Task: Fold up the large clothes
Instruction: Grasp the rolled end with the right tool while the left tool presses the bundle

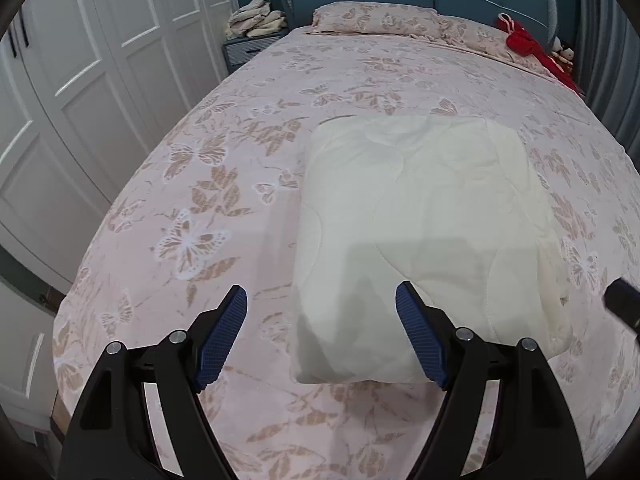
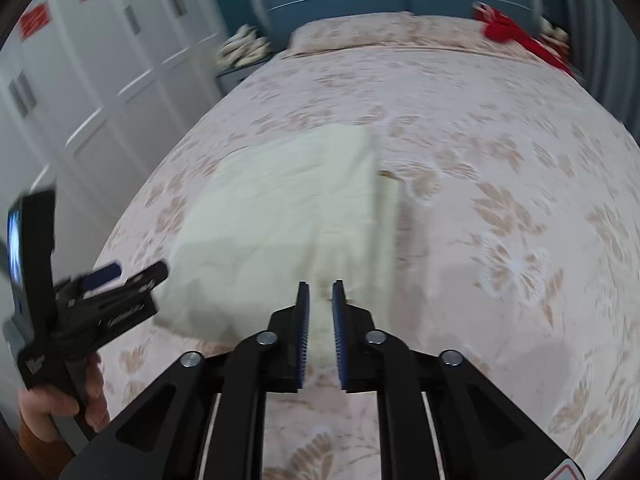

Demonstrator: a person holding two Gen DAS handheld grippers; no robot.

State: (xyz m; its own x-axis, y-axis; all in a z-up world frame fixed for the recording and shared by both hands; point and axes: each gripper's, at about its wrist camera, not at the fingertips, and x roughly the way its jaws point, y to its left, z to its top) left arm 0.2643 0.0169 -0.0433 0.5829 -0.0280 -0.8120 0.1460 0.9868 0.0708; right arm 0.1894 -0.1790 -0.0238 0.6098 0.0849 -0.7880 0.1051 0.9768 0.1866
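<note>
Folded cream quilt point(image 1: 420, 248) lying mid-bed on the butterfly-print bedspread point(image 1: 240, 160), left gripper point(image 1: 322, 336) spread wide above its near edge, right gripper point(image 2: 320, 336) narrowed with nothing between, red garment point(image 1: 524, 44) at 1 o'clock by the pillow point(image 1: 372, 18)

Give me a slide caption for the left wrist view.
Open left gripper hovers above a folded cream quilt on the butterfly-print bed.

No text, label or number can be read in either view. The left gripper's point(image 2: 102, 280) handle carries pale lettering, too blurred to make out. Red patches on the wardrobe doors point(image 2: 92, 60) are likewise illegible.
</note>
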